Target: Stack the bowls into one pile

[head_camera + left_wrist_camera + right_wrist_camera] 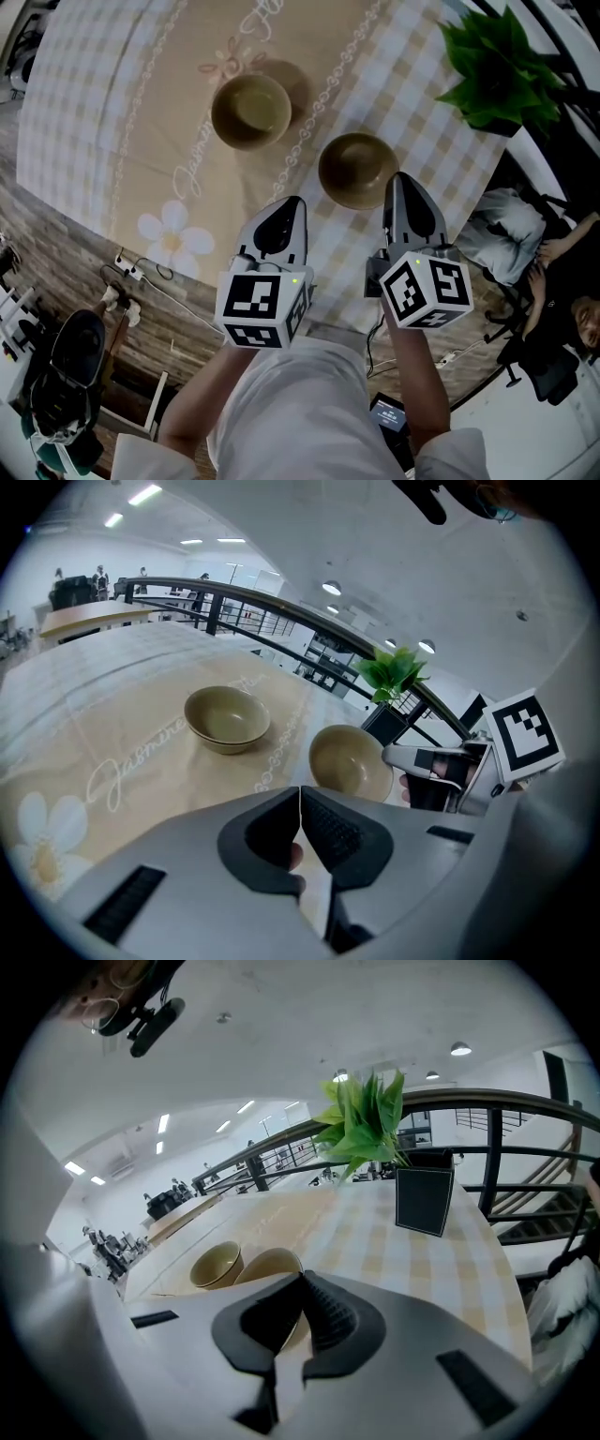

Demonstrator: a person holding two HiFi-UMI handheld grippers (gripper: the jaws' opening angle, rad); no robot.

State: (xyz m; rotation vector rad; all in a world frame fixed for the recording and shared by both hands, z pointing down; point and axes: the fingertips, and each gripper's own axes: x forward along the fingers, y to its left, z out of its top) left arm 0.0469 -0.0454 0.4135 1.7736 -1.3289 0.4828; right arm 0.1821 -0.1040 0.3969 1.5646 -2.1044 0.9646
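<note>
right side: the near bowl point(357, 169) sits at 11 o'clock of the right gripper point(403, 180), just beside its closed tips
left side: the far bowl point(250, 111) lies at 11 o'clock of the left gripper point(292, 203), apart from it; bare tablecloth point(122, 103) between
between bowls: a narrow bare strip; the bowls do not touch
far corner: the potted plant point(502, 66) at 1 o'clock of the near bowl, well apart; leaves spread over the table edge
widest room: at 9 o'clock of the far bowl; plain tablecloth out to the edge
</note>
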